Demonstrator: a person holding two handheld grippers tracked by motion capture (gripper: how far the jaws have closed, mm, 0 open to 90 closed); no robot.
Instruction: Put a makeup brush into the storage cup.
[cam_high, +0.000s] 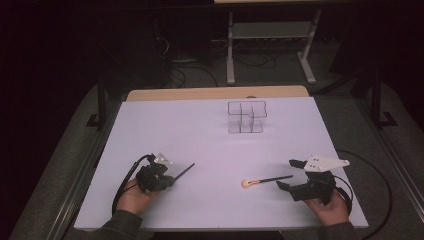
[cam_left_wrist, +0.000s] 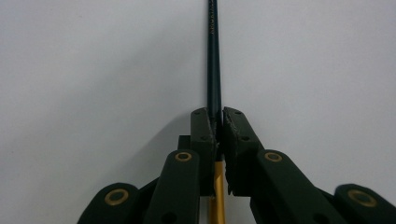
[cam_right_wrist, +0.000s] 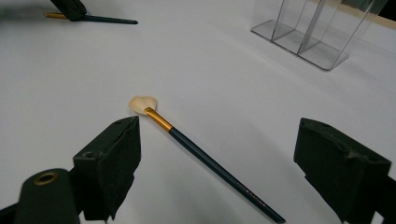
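My left gripper (cam_high: 170, 180) (cam_left_wrist: 218, 116) is at the near left of the white table, shut on a slim makeup brush (cam_high: 184, 171) (cam_left_wrist: 213, 56). Its dark handle points away past the jaws, and the gold ferrule sits behind the pads. A second brush (cam_high: 265, 180) (cam_right_wrist: 205, 156) lies flat on the table, cream bristles (cam_right_wrist: 142, 103) toward the left and dark handle toward my right gripper. My right gripper (cam_high: 287, 174) (cam_right_wrist: 219, 128) is open at the near right, one jaw on each side of that handle and neither touching it.
A clear plastic organiser (cam_high: 246, 117) (cam_right_wrist: 313, 32) with several compartments stands upright at the far middle of the table (cam_high: 200, 130). A black cable (cam_high: 380, 190) loops off the table's right side. Table legs and cables show on the dark floor beyond.
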